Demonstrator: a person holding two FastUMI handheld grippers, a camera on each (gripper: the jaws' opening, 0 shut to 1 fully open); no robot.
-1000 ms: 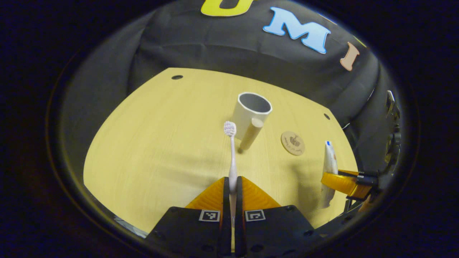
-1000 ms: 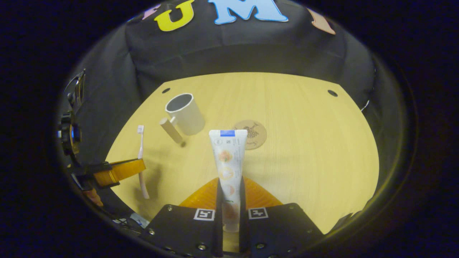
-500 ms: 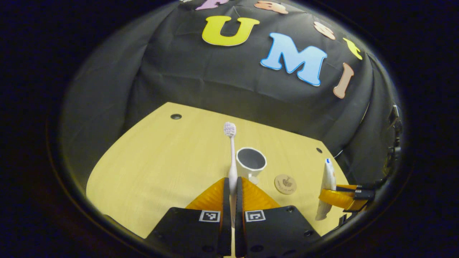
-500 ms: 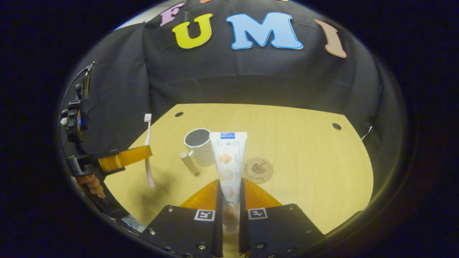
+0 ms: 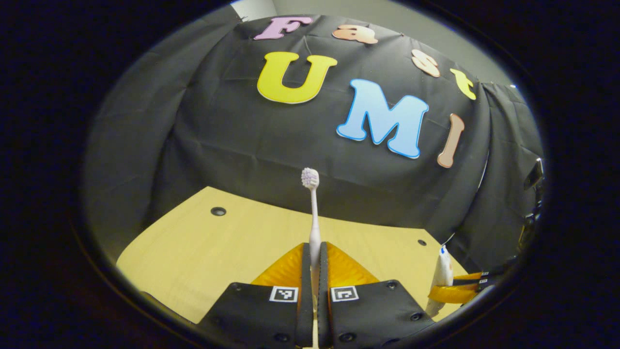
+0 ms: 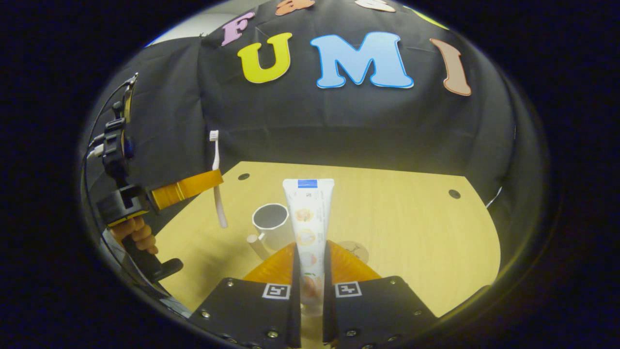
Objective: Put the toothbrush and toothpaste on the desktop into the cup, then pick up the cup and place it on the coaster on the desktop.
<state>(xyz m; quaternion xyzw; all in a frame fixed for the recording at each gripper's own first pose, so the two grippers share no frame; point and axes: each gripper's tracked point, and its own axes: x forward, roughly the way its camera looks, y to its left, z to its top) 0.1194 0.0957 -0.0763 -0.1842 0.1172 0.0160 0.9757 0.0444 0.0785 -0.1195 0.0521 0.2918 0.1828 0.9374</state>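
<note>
Left tool (image 5: pixel 314 252) gripping toothbrush (image 5: pixel 312 213) upright, bristles up

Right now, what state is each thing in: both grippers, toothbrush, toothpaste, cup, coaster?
Left gripper: shut on the toothbrush.
Right gripper: shut on the toothpaste.
Toothbrush: held off the desk, bristles up.
Toothpaste: held upright, lifted.
Cup: upright on the desk, empty, not on the coaster.
Coaster: flat on the desk, bare, partly hidden.
</note>
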